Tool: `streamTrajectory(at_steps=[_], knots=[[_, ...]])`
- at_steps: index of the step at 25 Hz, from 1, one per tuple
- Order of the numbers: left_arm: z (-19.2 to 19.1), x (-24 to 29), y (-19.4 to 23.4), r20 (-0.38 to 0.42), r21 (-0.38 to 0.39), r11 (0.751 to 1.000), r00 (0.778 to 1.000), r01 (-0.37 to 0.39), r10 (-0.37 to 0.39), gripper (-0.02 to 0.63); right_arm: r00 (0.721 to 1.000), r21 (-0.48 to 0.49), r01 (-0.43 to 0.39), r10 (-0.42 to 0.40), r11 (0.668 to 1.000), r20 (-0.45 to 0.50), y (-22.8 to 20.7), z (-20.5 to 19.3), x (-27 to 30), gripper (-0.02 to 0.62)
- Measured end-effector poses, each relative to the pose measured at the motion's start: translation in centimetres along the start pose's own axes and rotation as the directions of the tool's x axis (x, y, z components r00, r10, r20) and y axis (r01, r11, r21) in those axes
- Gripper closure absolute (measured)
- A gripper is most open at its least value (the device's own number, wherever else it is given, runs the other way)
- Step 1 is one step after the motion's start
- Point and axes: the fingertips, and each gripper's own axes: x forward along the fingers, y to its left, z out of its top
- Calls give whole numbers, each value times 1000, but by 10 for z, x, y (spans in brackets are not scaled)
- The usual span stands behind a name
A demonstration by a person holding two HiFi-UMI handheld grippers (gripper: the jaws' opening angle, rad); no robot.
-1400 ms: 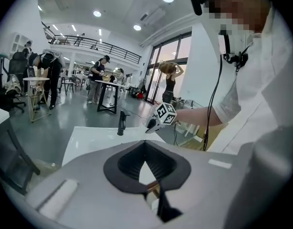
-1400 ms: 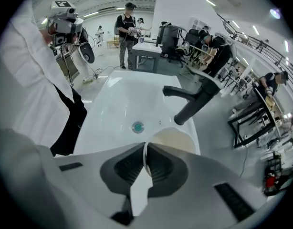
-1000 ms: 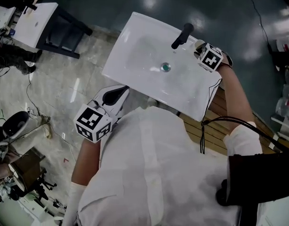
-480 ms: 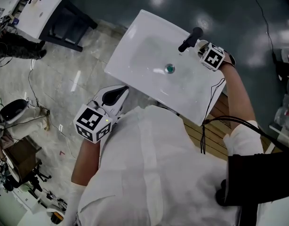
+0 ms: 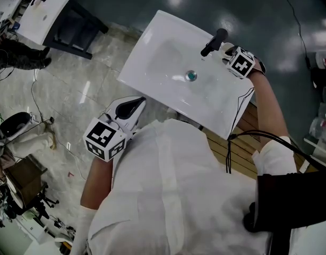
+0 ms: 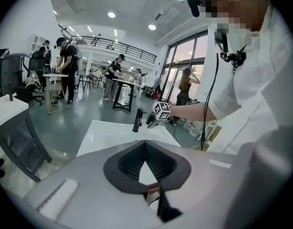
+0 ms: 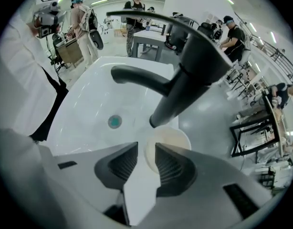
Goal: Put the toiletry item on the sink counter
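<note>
- Right gripper (image 7: 145, 149): jaws apart, with a modest gap and nothing clamped between them.
- Cream disc (image 7: 172, 138), the toiletry item: lies flat on the sink (image 5: 152, 62) ledge, right at the faucet (image 7: 184, 80) base.
- In the right gripper view the disc sits just past the jaw tips. Part of it shows in the gap and the rest is hidden behind the right-hand jaw.
- Can't tell whether a jaw touches the disc. It isn't gripped.
- In the head view the right gripper is over the sink's back corner beside the faucet, tips pointing at the faucet base. Only a sliver of the disc shows there.
- Faucet: black, with its spout reaching out over the basin. The drain (image 7: 114, 121) is well apart from the disc.
- Left gripper (image 6: 145, 144): jaws together, tips meeting, empty.
- It hangs off the sink's near edge, close to the person's chest, aimed across the basin and touching nothing.
- A black cable (image 5: 240, 108) from the right arm drapes over the sink's near corner.
- Background: an open hall, with people standing at tables (image 6: 125, 82).
</note>
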Motion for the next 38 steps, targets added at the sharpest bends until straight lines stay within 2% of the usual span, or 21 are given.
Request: streamTrajectory(at_steps=[4,11,14,19,23,28,34,38], knots=[[-2,-4,1,2,10,1000,1000,21,-21,600,999,23,51,-51,998,10,-2,3,-15,499],[-8,-24,-4,7,36,997,997,72,-72,600,986,115,140,-149,983,70,17,19,-52,499],[-16,-34,-9,4,50,994,995,100,-100,600,978,184,163,-184,969,103,38,24,-66,540],[-25,-56,-14,4,81,984,987,157,-158,600,966,291,178,-224,940,133,85,35,-84,578],[-30,-77,-21,17,80,975,978,206,-208,600,946,411,161,-259,897,194,129,51,-95,589],[-53,-108,-27,2,113,968,974,225,-226,600,912,530,115,-301,840,279,204,80,-104,589],[-78,-141,-33,4,139,956,965,258,-261,600,872,586,73,-337,807,355,291,130,-112,589],[-97,-161,-42,0,142,947,956,289,-292,600,856,592,55,-343,804,386,338,155,-118,589]])
